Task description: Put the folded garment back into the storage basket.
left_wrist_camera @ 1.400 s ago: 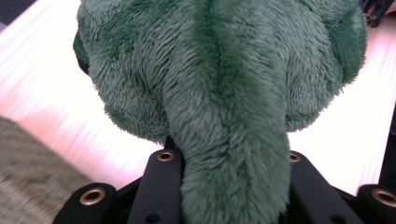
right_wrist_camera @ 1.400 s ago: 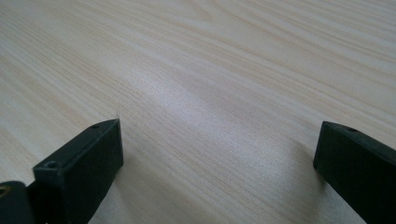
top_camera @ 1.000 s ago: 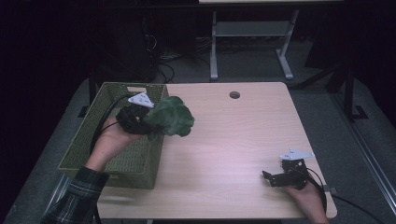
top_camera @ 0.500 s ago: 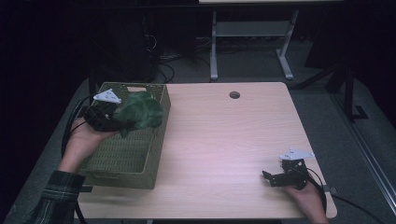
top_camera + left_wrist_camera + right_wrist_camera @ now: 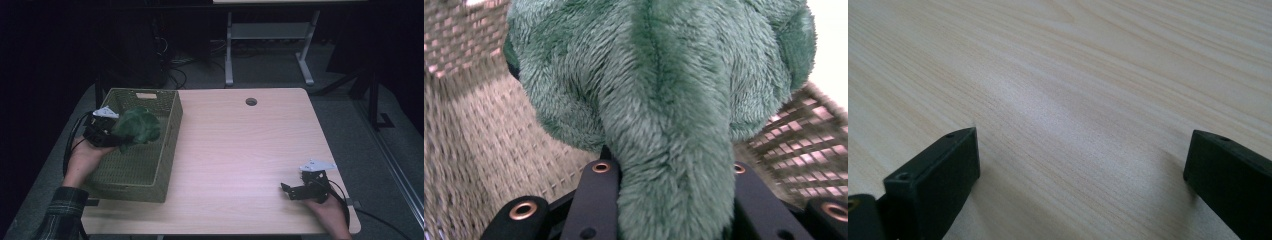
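I am gripping a green plush toy (image 5: 136,127) in my left gripper (image 5: 111,135), the black jaws pressing into its shaggy, soft pile on both sides. I am holding it over the basket (image 5: 165,150), a rectangular olive bin of open woven mesh at the table's (image 5: 240,145) left edge. My right gripper (image 5: 292,191) is resting low on the pale wood-grain tabletop, jaws standing wide with nothing between them.
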